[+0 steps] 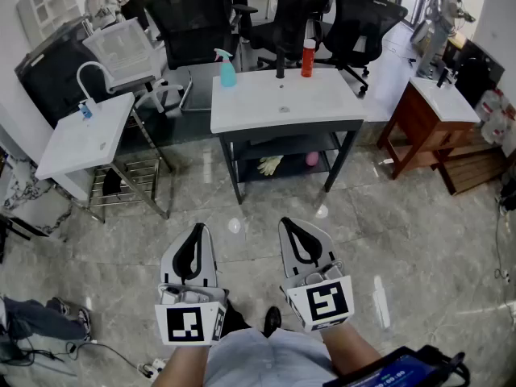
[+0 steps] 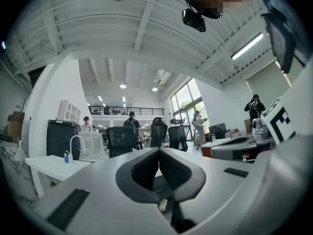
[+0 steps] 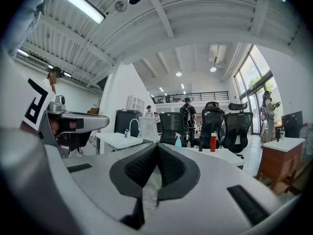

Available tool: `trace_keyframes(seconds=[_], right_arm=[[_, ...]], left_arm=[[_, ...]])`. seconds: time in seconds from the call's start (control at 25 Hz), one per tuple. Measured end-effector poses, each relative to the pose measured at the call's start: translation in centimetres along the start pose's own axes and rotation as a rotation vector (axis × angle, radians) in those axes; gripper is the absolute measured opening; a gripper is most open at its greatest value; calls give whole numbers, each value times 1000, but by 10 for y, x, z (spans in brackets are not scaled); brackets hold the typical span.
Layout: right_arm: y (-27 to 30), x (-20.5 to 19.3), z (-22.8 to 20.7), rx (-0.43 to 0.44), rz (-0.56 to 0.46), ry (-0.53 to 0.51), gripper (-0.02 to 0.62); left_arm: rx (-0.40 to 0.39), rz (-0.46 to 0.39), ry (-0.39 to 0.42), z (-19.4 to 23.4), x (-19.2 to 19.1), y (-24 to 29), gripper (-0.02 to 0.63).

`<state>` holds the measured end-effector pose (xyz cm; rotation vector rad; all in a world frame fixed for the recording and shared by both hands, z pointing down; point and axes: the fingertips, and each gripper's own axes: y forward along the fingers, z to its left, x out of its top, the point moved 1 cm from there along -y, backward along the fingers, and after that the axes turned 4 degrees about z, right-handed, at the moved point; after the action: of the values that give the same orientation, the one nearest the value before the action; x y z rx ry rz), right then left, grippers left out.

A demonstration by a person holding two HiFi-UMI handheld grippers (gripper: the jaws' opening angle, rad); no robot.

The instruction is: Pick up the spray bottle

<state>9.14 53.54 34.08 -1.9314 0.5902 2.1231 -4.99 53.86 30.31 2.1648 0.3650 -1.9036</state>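
spray bottle (image 1: 226,68): upright, long axis vert, nozzle pts L, counter (image 1: 282,103) far-L edge | red bottle (image 1: 308,58): counter far-R | L tool (image 1: 197,230) + R tool (image 1: 288,226): jaws together, empty, well short of counter

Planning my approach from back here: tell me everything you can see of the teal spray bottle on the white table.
The teal plastic spray bottle stands upright near the back left corner of the white-topped, dark-framed table. Its body widens toward the base. On top sits a paler trigger head, with the nozzle pointing left in the head view. Only the tabletop touches it, and nothing leans on it. It is too small here to read any label or fill level.
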Motion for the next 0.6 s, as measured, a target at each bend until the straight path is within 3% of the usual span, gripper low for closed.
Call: trace_keyframes(seconds=[0.6], right_arm=[[5,-10,-14,-7,10,56,21]], left_arm=[[19,41,-13,-1,-14,1,18]])
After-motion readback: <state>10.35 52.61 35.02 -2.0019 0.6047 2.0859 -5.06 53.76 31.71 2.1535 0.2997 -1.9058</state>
